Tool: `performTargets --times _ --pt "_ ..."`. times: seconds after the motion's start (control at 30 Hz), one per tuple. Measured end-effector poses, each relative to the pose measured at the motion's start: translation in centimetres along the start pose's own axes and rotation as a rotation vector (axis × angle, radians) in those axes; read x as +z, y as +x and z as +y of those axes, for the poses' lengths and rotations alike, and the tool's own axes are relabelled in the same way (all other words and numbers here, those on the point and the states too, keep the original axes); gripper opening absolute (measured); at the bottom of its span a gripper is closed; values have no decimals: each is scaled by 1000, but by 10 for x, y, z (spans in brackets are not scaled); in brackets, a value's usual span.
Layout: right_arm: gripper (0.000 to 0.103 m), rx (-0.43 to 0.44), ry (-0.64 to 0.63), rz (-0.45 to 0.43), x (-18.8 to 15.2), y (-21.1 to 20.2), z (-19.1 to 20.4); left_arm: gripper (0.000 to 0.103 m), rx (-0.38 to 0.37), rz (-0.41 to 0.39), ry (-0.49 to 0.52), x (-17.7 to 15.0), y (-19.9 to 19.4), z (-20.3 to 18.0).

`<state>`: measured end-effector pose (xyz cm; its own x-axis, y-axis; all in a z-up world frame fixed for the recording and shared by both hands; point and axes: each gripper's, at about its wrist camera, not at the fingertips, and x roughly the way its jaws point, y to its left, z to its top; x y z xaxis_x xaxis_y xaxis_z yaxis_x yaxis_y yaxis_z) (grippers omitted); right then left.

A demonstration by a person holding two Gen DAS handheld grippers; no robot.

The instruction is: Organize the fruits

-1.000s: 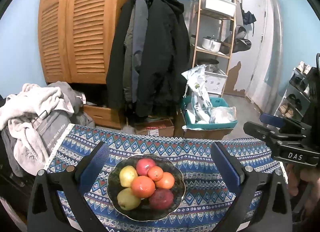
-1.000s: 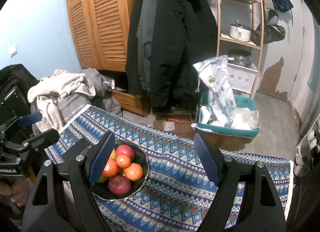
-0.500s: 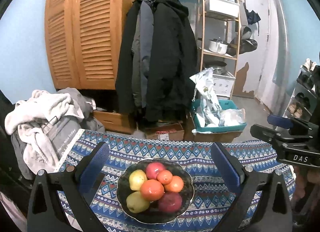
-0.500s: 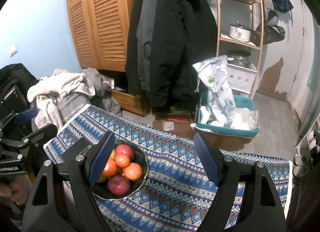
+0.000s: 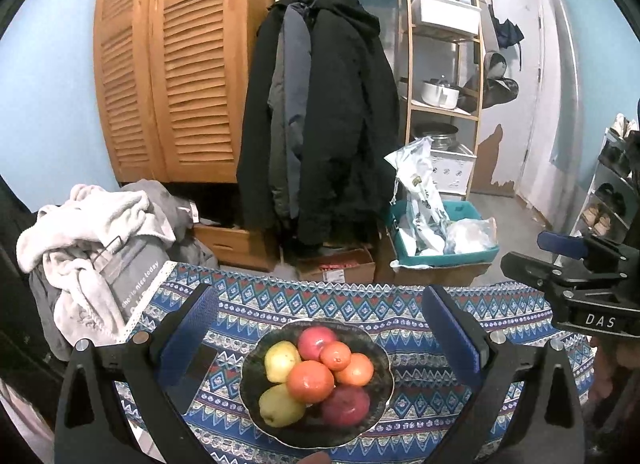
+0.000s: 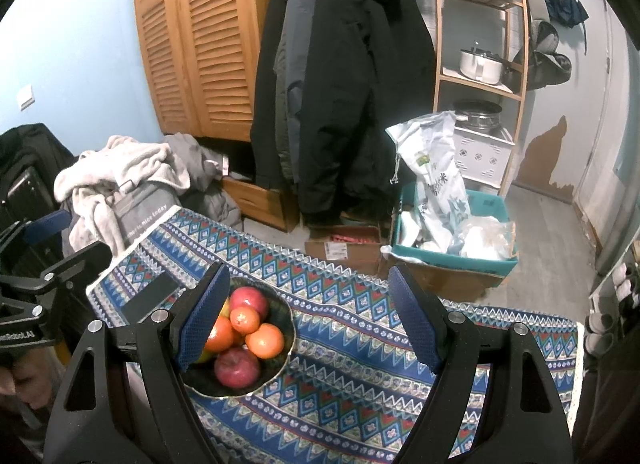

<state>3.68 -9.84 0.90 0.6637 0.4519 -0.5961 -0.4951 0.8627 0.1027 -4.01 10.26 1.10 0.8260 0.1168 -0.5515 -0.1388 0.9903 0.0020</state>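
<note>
Patterned tablecloth [image 5: 416, 400] | fruit bowl [image 5: 380, 348] | both grippers [image 5: 320, 334] apparently open

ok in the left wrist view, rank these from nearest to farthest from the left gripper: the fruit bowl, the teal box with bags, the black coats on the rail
1. fruit bowl: on the patterned cloth, just ahead, framed by the open fingers of the left gripper.
2. teal box: on the floor beyond the table's far edge, to the right.
3. black coats: hanging at the back, by the wooden cupboard.

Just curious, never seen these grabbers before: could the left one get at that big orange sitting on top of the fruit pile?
Probably yes. The left gripper is open, the big orange sits uncovered atop the bowl, and nothing stands between them.
</note>
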Motion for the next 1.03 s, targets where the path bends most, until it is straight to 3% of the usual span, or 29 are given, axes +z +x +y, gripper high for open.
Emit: performTargets --times 1.03 --pt "80 -2 -1 3 0 -1 -1 102 -9 12 -2 1 -2 -2"
